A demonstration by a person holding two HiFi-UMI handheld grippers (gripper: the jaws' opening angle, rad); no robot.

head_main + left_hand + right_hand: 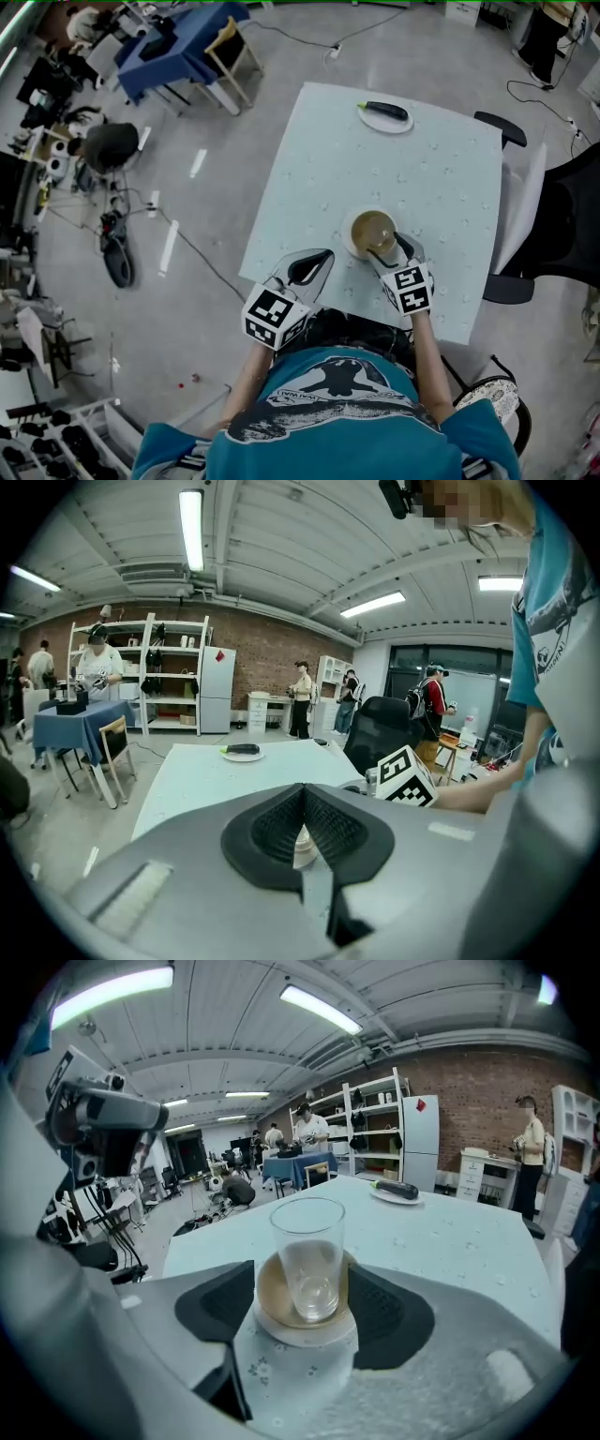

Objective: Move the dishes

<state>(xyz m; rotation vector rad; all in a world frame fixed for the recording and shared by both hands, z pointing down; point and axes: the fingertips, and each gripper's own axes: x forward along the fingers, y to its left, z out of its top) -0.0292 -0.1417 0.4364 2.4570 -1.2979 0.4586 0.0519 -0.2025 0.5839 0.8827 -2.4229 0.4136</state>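
A clear empty glass [307,1255] stands upright on a white saucer with a brown centre [302,1330], near the front of the pale table [309,178]. My right gripper [305,1309] is open, its dark pads [217,1314] on either side of the glass and saucer without touching them. From the head view the glass and saucer [372,232] sit just beyond the right gripper [384,251]. My left gripper [309,267] is shut and empty at the table's front edge, to the left of the saucer. Its pads [281,827] meet in the left gripper view.
A white plate with a dark aubergine [385,114] lies at the table's far edge, also visible as the plate [242,752] in the left gripper view. A black office chair [562,216] stands to the right. A blue table and wooden chair [202,47] stand at far left, with cables on the floor.
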